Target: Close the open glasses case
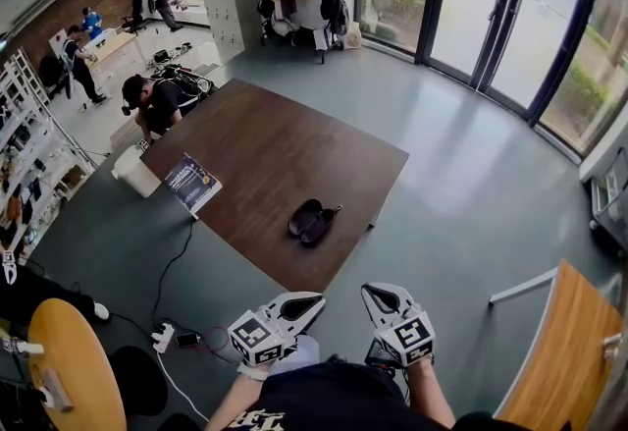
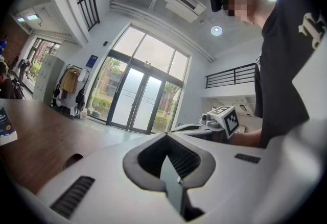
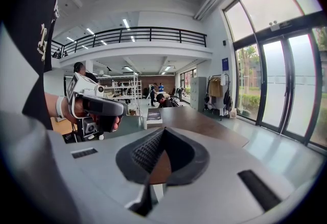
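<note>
A booklet [image 1: 192,182] overhangs the bench's [image 1: 265,139] left edge. It is well apart from the glasses case [image 1: 312,220] and plays no part in the job. The case lies near the bench's near edge, toward the near right corner. Its two dark halves are spread flat side by side, so the lid has yet to be folded over.

The left hand-held gripper [image 1: 316,300] is held short of the bench, its jaws pressed together on nothing. The right hand-held gripper [image 1: 369,293], just beside it, is likewise fully closed and empty. Both look merely carried toward the case, and neither touches it.
</note>
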